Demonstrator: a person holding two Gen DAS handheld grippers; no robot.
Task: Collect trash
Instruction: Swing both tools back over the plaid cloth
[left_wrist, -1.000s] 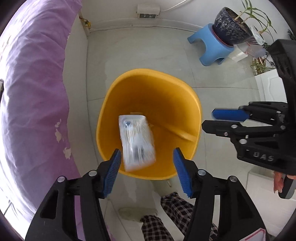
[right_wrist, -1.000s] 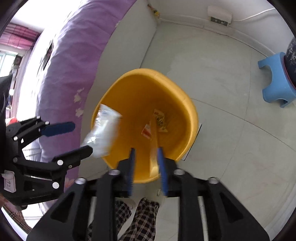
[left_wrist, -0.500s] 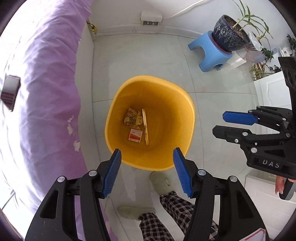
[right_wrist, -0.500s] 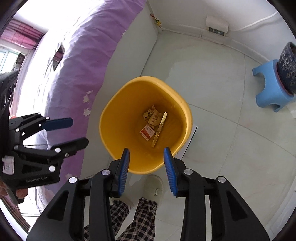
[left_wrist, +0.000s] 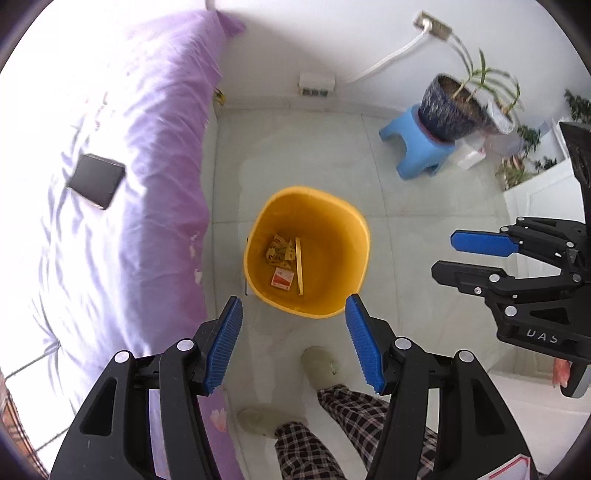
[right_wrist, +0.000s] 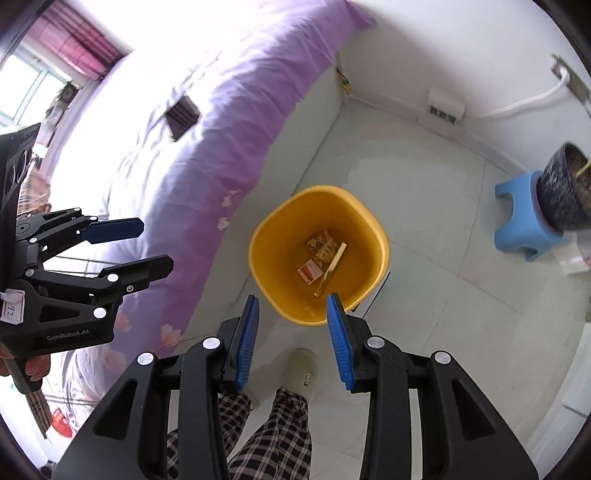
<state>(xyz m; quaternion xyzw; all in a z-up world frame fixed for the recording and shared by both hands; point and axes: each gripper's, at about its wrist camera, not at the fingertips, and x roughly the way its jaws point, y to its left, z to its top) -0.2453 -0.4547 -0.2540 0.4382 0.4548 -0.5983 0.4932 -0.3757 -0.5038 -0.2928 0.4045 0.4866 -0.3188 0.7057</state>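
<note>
Home bedroom. Bed (left_wrist: 122, 206) w/ purple floral sheet fills the left side, dark flat item (left_wrist: 96, 181) lying on it. Pale tile floor (left_wrist: 306, 147), wall power strip (left_wrist: 317, 84) w/ white cable, potted plant (left_wrist: 458, 110) on blue plastic stool (left_wrist: 413, 151), curtained window (right_wrist: 70, 48), yellow bin (left_wrist: 347, 254) near the bed's edge.

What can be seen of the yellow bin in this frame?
The yellow bin is a smooth, plastic-looking pail with a rounded-square rim, upright and open on the pale tiled floor beside the purple bed. At its bottom lie crumpled yellow wrappers, a small red-and-white packet and a thin yellow stick. Neither tool touches it.
</note>
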